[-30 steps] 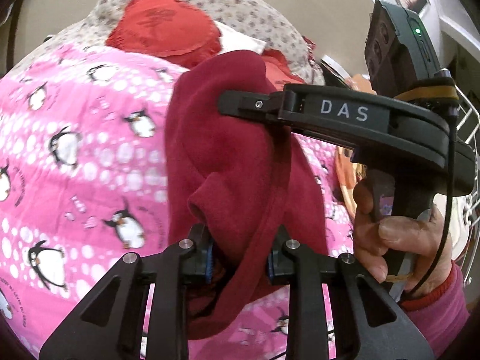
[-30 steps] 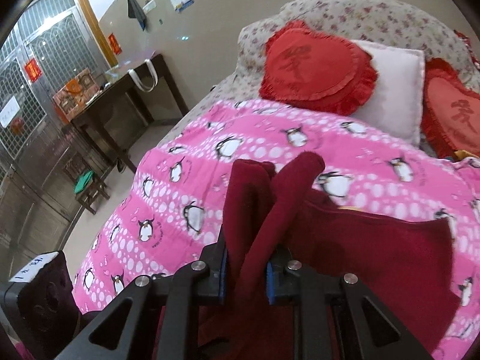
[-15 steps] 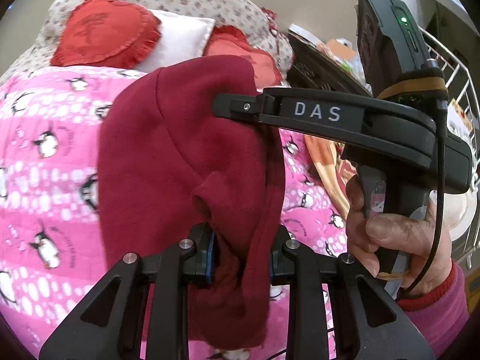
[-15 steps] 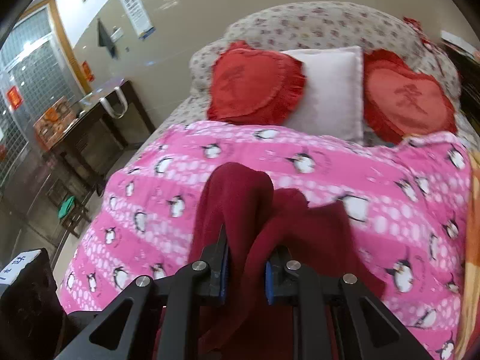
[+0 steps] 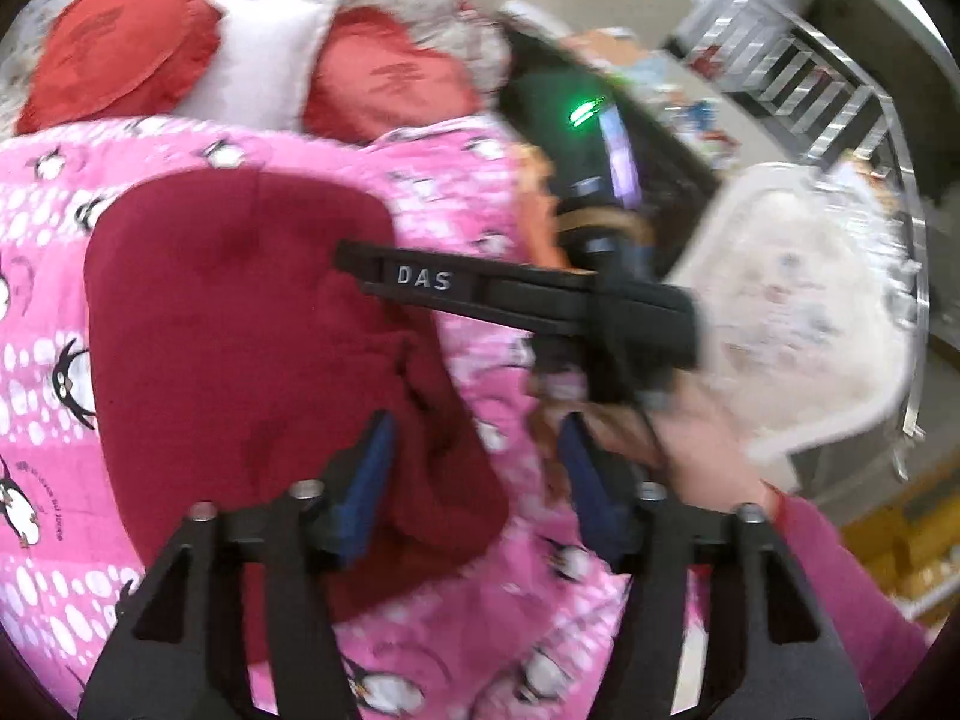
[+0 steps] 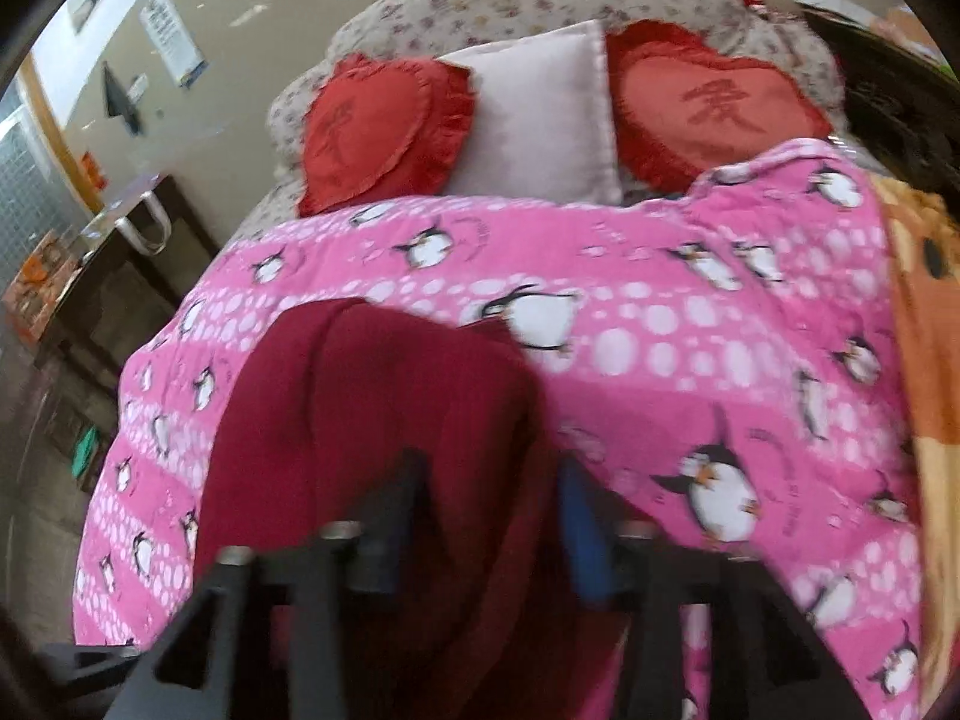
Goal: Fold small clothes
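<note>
Left wrist view: the left tool [image 5: 474, 474], jaws opening and clear of the cloth, hangs over a dark red garment [image 5: 240, 330] lying on the pink penguin blanket [image 5: 36, 396].

Right wrist view: the right tool [image 6: 492, 516] is likewise opening, the garment [image 6: 372, 420] between its pads but unpinched. Both should back away level, lest a pad snag the fold.

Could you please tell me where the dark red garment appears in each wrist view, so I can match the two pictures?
Left wrist: the dark red garment fills the left-centre, lying on the pink penguin blanket.
Right wrist: it sits lower-left of centre.
Shared landmark: the white pillow between two red heart cushions.
</note>
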Demonstrator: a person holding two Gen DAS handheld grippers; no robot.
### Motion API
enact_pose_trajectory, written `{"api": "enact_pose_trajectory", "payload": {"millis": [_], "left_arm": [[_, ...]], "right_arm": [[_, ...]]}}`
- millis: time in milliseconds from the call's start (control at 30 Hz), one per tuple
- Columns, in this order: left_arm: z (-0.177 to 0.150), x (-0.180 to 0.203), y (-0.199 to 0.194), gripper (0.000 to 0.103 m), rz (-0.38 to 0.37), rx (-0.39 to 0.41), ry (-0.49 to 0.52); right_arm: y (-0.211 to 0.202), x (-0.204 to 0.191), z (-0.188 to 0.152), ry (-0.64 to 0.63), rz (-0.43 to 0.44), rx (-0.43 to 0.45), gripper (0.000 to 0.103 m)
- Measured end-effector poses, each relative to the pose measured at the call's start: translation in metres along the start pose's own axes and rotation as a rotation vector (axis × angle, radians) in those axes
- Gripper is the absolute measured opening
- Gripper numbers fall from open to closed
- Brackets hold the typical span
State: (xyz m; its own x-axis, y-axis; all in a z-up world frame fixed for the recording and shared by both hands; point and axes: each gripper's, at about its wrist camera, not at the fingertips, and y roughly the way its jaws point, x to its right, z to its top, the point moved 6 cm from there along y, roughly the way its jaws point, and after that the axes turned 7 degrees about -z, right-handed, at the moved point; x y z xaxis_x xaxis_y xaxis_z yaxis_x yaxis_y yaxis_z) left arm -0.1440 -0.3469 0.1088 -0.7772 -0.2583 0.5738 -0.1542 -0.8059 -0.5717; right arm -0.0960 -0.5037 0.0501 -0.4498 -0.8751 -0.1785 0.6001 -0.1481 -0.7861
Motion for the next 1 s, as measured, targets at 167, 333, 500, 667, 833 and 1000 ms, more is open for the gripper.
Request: {"api": "enact_pose_trajectory", "payload": {"millis": [167,333,500,667,833,1000], "left_arm": [[-0.012,-0.018,-0.05,0.062,0.17,0.038,0.121],[-0.034,-0.07,-0.064,0.062,0.325,0.037,0.054],[-0.055,-0.082,-0.046,0.062,0.359,0.011,0.045],[-0.073,-0.094,-0.014,0.062,0.371,-0.052,0.012],[-0.08,-0.095,-0.014,0.062,0.385,-0.045,-0.006],[-0.063,-0.079,-0.038,0.062,0.429,0.05,0.039]], "right_arm": [[-0.042,0.007,-0.016,0.072,0.043,-0.014,0.053],[-0.099,-0.026,-0.043,0.053,0.188,0.055,0.053],[-0.116,-0.077,-0.074,-0.058,0.264,0.088,0.053],[-0.058,-0.044,-0.115,-0.031,0.027,-0.059,0.027],[-0.047,-0.017,-0.139,0.113,0.102,-0.068,0.026],[-0.083,-0.018,-0.123,0.153,0.151,-0.024,0.028]]}}
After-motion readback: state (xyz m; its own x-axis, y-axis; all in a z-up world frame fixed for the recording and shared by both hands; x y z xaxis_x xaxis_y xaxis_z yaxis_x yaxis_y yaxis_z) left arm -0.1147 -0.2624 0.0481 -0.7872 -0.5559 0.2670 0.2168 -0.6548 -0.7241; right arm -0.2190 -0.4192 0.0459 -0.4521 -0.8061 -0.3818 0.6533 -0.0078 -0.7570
